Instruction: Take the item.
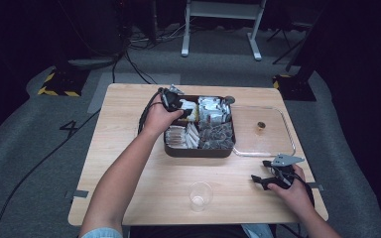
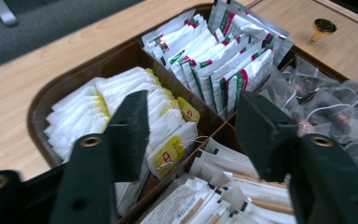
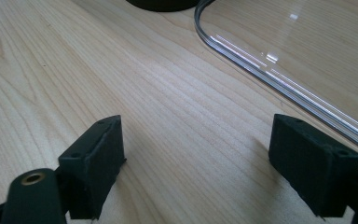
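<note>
Dark brown compartmented tray [image 1: 198, 150] of tea bags and sachets sits at the centre of the high view on the pale wooden table [image 1: 129, 173]. The left gripper [image 1: 174, 103] hangs over the tray's upper-left compartment; the right gripper [image 1: 273, 177] rests at lower right, well apart, beside a clear plastic lid [image 1: 290, 134]. A clear plastic cup [image 1: 200, 195] stands at lower centre.

In the left gripper view, the left gripper [image 2: 189, 135] is spread, jaws straddling the white yellow-tagged tea bags [image 2: 165, 123], which lie directly ahead and below, long sides running away toward upper left. This hand is clearly nearer.

In the right gripper view, the right gripper [image 3: 196, 154] is spread over bare wood, gripping nothing, the lid's rim [image 3: 279, 79] at upper right.
</note>
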Tool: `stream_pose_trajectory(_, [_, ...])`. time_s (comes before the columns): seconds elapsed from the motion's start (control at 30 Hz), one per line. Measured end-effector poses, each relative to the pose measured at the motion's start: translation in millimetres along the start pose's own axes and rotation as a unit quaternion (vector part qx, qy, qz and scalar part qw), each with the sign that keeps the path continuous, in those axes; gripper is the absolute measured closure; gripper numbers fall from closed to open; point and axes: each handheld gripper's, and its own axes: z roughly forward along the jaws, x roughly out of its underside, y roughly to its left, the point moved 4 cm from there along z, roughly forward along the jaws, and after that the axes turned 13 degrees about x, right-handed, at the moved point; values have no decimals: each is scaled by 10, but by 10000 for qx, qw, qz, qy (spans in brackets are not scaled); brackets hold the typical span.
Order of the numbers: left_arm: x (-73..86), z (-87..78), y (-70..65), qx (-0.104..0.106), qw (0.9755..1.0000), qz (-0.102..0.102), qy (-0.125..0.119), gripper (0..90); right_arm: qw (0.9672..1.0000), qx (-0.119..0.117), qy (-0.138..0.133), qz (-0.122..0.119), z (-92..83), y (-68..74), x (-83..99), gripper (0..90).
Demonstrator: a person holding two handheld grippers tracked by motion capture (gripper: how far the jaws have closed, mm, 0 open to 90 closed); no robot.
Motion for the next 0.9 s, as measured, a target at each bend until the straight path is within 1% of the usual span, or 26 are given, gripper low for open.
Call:
stream_pose_trajectory(0.07, [7,71,38,21,10000,-16,52,471,10000,-2,-1,-1,0,0,0,182])
stream_pose_trajectory(0.1, [22,139,83,18,9999,-18,137,474,10000,-7,-2,-3,1,-1,-1,181])
stream_pose_trajectory(0.13, [22,139,83,18,9999,-18,137,486,10000,-7,-2,-3,1,-1,-1,181])
stream_pose_trajectory(0.17, [30,168,110,-6,9998,-1,175,486,10000,-9,-2,-5,1,-1,-1,181])
stream_pose_trajectory(0.23, [58,207,161,-53,9995,-105,281,522,10000,-12,-3,-9,2,-1,-2,182])
stream_pose_trajectory(0.27, [72,224,190,-72,9994,-137,296,550,10000,-13,-3,-10,2,-1,-2,181])
stream_pose_trajectory(0.3, [101,252,241,-80,9991,-167,371,559,10000,-13,-3,-11,2,-2,-2,181])
stream_pose_trajectory(0.47, [147,300,306,-70,9986,-207,474,577,10000,-20,-4,-15,3,-2,-2,182])
stream_pose_trajectory(0.5, [168,325,322,-45,9983,-247,522,596,10000,-21,-4,-18,3,-2,-2,181])
stream_pose_trajectory(0.57, [175,336,321,-25,9981,-280,552,606,10000,-21,-4,-17,3,-2,-2,181])
stream_pose_trajectory(0.67, [185,365,311,48,9975,-301,640,644,10000,-22,-3,-19,3,-2,-2,181])
stream_pose_trajectory(0.87, [198,454,281,98,9959,-238,862,691,10000,-22,-5,-20,3,-2,-2,182])
stream_pose_trajectory(0.9, [198,454,281,98,9959,-238,862,701,10000,-22,-5,-20,3,-2,-2,182])
